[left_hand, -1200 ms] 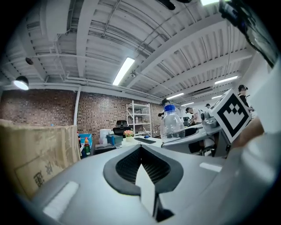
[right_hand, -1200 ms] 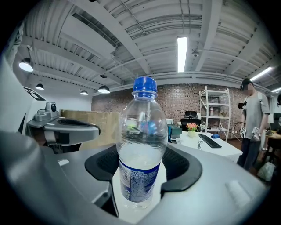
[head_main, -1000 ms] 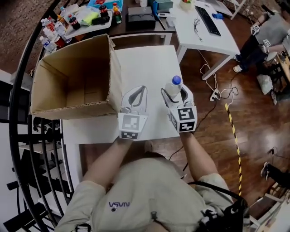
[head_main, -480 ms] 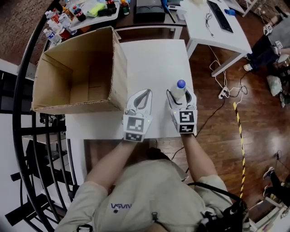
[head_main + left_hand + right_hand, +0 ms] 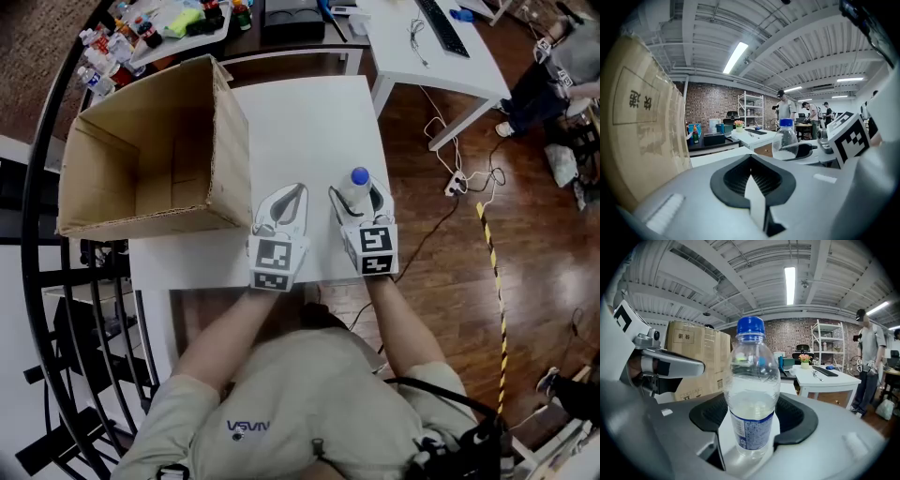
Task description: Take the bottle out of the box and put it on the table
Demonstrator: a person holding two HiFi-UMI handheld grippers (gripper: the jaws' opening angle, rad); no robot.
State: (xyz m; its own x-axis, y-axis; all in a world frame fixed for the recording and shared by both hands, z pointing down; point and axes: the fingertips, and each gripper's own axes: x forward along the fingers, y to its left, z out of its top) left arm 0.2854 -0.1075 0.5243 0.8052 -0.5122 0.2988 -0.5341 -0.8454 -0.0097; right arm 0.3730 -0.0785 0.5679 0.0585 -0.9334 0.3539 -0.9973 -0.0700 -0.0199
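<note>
Right gripper (image 5: 361, 208) jaws are opening around the clear, blue-capped plastic bottle (image 5: 752, 394), lower centre of the frame. A jaw brushing it on retreat could topple it. Left gripper (image 5: 284, 202) is closed, empty.

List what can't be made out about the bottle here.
- bottle base: right gripper view, cut off behind the right gripper, jaws opening around it; table contact unclear.
- label print: right gripper view, blurred.
- drinks beyond the box: head view, too small.
</note>
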